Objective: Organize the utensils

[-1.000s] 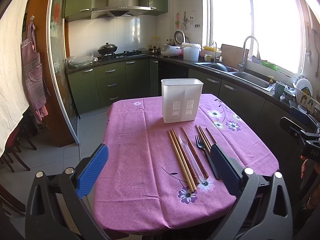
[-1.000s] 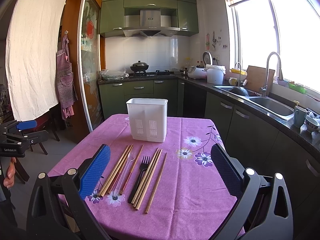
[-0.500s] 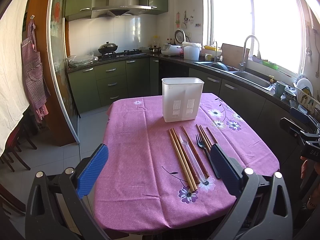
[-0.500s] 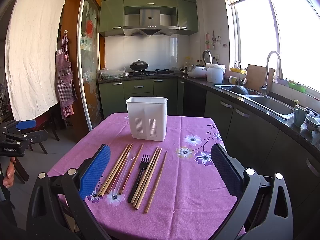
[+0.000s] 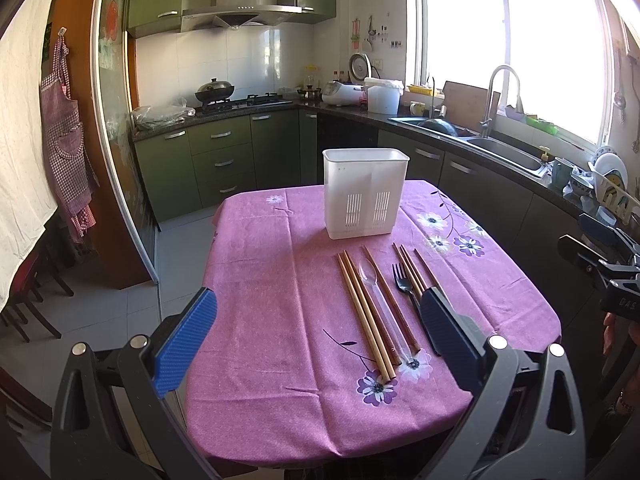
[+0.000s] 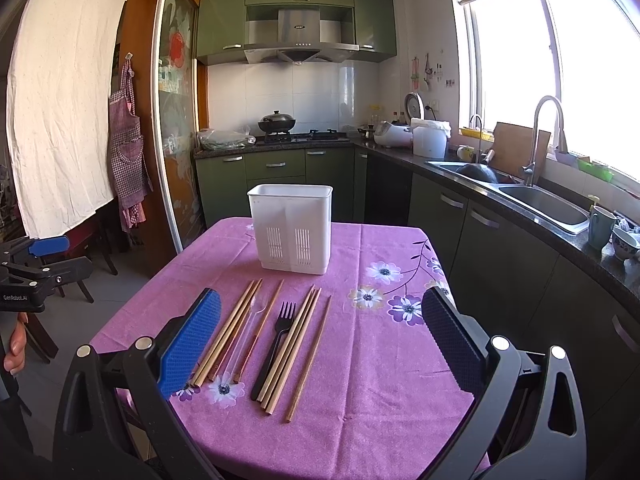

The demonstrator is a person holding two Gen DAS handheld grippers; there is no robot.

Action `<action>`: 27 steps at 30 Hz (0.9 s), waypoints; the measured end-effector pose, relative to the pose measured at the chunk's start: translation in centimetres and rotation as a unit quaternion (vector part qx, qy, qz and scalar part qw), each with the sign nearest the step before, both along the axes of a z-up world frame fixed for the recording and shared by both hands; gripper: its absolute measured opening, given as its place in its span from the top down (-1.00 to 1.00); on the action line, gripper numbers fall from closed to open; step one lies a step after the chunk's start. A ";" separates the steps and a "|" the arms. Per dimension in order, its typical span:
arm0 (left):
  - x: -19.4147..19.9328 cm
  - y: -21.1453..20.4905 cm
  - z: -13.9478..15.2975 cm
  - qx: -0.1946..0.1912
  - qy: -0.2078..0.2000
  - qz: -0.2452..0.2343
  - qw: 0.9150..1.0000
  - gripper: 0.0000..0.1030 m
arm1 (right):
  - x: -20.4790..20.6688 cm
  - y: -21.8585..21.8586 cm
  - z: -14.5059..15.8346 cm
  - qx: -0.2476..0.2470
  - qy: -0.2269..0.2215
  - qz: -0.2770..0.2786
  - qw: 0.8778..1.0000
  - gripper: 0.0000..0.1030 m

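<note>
A white slotted utensil holder [image 5: 365, 194] [image 6: 292, 228] stands upright at the far side of a purple flowered tablecloth [image 5: 280, 300] [image 6: 380, 380]. In front of it lie several wooden chopsticks [image 5: 366, 316] [image 6: 298, 346], a clear plastic spoon [image 5: 370, 276] [image 6: 256, 310] and a black fork [image 5: 403, 286] [image 6: 280, 332], all side by side. My left gripper [image 5: 318, 314] hovers open at the table's near left edge. My right gripper [image 6: 322, 314] hovers open above the near edge, with nothing between its fingers.
Green kitchen cabinets [image 6: 280, 172], a stove with a wok [image 6: 276, 124] and a sink [image 6: 540, 200] line the back and right walls. An apron [image 5: 66, 136] hangs on the left. A hand [image 6: 14, 346] holds the other gripper at the left edge of the right wrist view.
Both views have crept slightly forward toward the table. The utensils and holder have not moved, and both grippers stay open.
</note>
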State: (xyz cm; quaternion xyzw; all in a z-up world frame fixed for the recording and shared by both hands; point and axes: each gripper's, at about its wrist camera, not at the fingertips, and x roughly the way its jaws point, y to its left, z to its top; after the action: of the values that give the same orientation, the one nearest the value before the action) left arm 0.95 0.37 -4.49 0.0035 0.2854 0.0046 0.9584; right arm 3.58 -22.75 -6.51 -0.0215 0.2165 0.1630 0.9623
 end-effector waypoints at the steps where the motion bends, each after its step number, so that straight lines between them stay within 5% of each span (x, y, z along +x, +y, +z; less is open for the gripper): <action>1: 0.4 0.0 -0.3 0.000 0.008 0.001 1.000 -0.88 | 0.5 0.0 -0.2 -0.006 0.004 -0.001 1.000 -0.92; 8: 5.6 -0.7 -2.3 0.007 0.079 0.006 0.997 -0.88 | 5.8 0.1 -2.1 -0.022 0.075 0.031 0.996 -0.92; 15: 12.7 -3.1 -5.3 -0.021 0.183 -0.028 0.982 -0.86 | 12.7 -0.1 -5.1 -0.022 0.175 0.040 0.984 -0.92; 18: 15.1 -4.8 -6.2 -0.015 0.212 -0.032 0.977 -0.53 | 14.7 -0.1 -6.0 -0.027 0.194 0.035 0.980 -0.89; 24: 18.8 -7.4 -8.4 -0.003 0.269 -0.034 0.962 -0.15 | 16.9 0.3 -6.8 -0.037 0.213 0.035 0.976 -0.25; 27: 20.3 -7.6 -9.2 -0.003 0.287 -0.021 0.958 0.06 | 17.3 0.8 -7.1 -0.046 0.217 0.038 0.974 -0.10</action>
State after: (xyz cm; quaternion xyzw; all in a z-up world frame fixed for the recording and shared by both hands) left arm 21.21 -7.26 -13.71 0.0082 0.5488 -0.0176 0.8358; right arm 20.92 -21.99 -13.64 -0.0384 0.4264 0.1905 0.8834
